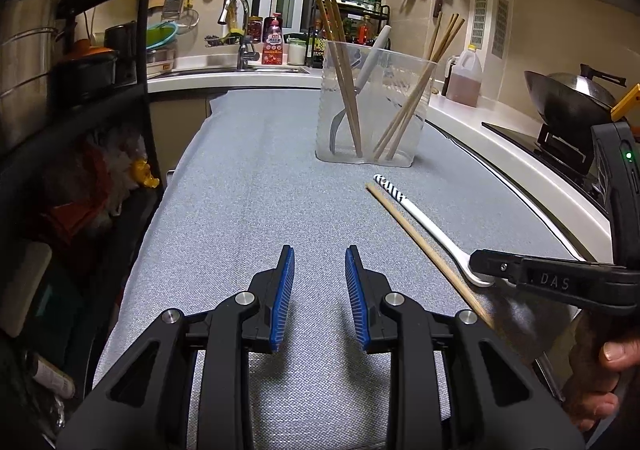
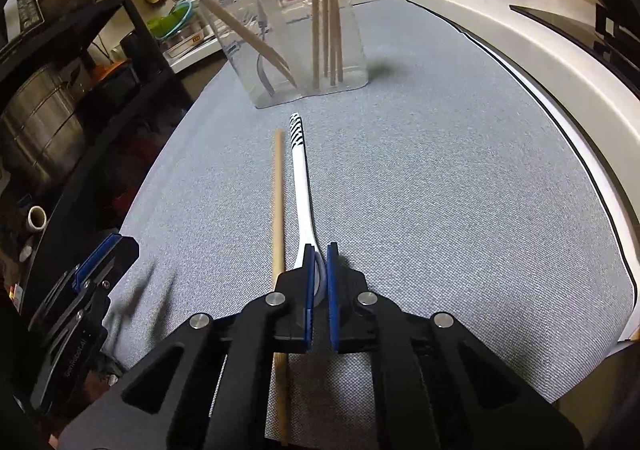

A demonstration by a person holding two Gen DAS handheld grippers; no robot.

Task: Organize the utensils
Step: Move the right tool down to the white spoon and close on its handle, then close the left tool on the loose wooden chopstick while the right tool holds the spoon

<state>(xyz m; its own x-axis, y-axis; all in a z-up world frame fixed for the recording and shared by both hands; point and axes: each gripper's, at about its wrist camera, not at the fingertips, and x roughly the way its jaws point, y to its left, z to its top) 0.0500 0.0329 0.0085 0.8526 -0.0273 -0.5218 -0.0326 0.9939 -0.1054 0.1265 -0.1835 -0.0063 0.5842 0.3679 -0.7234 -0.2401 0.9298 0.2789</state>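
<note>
Blue ribbed pads on black left gripper [image 1: 319,282]. White spoon [image 2: 301,186], black-striped handle tip. Tan wooden chopstick [image 2: 277,202] beside it. Speckled grey-blue mat [image 1: 248,186]. Clear container [image 1: 370,106], more tan chopsticks [image 1: 340,62] inside.

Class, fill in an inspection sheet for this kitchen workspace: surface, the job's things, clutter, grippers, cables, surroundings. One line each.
Surface: grey mat over a white counter.
Job's things: clear holder upright, with chopsticks and a grey-handled utensil inside; white spoon with striped handle end and one loose chopstick lying side by side on the mat.
Clutter: nothing seen on the mat.
Grippers: left gripper open, holding nothing; right gripper shut on the spoon's bowl end.
Cables: nothing seen.
Surroundings: sink tap, oil jug, wok on the stove, black shelf with pots.
</note>
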